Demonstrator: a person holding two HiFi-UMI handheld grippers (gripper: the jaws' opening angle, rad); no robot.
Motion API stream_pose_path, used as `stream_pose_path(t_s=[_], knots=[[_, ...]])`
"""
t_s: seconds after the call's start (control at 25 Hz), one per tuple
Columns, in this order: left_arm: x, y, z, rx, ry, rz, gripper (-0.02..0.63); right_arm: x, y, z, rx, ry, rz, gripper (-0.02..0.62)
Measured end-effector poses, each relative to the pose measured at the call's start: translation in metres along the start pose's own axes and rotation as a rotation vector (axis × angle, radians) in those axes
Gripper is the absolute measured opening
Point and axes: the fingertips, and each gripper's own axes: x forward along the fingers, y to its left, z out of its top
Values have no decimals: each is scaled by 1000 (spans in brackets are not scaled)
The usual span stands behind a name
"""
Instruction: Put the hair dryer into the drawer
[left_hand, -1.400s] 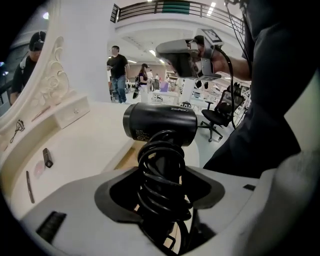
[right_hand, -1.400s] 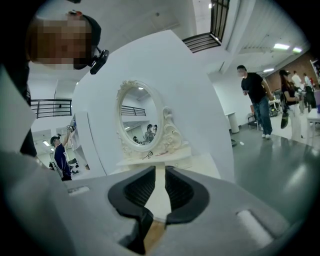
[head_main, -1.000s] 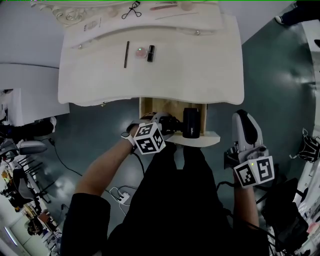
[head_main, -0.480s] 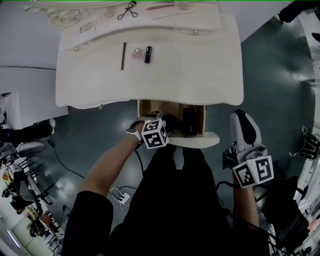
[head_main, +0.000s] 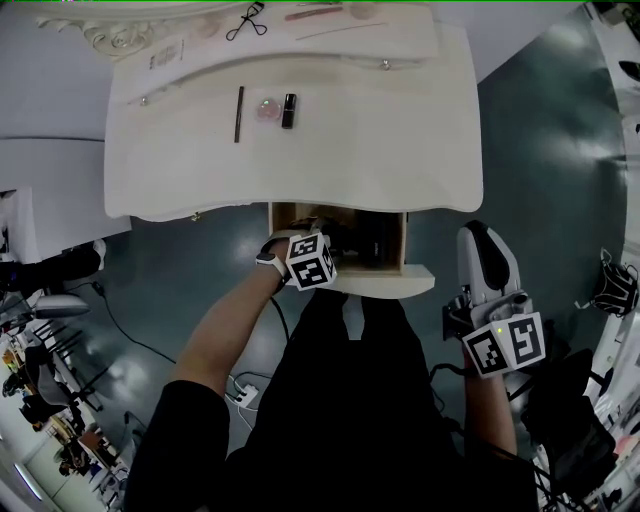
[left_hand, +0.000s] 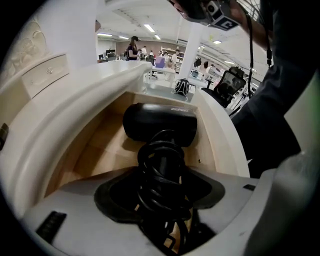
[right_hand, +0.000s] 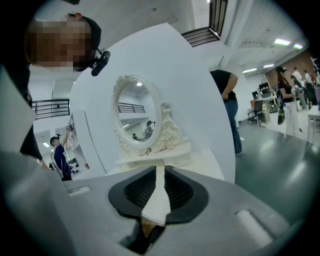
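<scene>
Most of the job looks done: the hair dryer sits inside the open drawer, low between its wooden walls. Your left claw is clenched on the cord-wrapped handle at the drawer's front. I judge that what is left is to let go, pull clear and perhaps push the drawer in. Your right claw hangs to the right of the drawer, apart from it, pinched nearly together on nothing. Beyond the drawer, the white surface carries a lipstick, a pink compact and a dark stick. Around the drawer the floor is dark and glossy. The room is a bright open hall, with people far off.
</scene>
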Motion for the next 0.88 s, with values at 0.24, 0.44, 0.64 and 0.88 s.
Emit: stream_pose_path(t_s=[0.24,0.44,0.64,0.88], knots=[[13,6,-9,-5,20,13,256,0,-2,-2,-2,10,0,54],[15,8,-9,0,27,14,258,1,0,-5,-2,16,6,54],[21,8,-14,10,60,15,259,1,2,-8,25,19,12,52],[22,7,-19,49,99,18,261,-2,5,-8,21,20,15,52]])
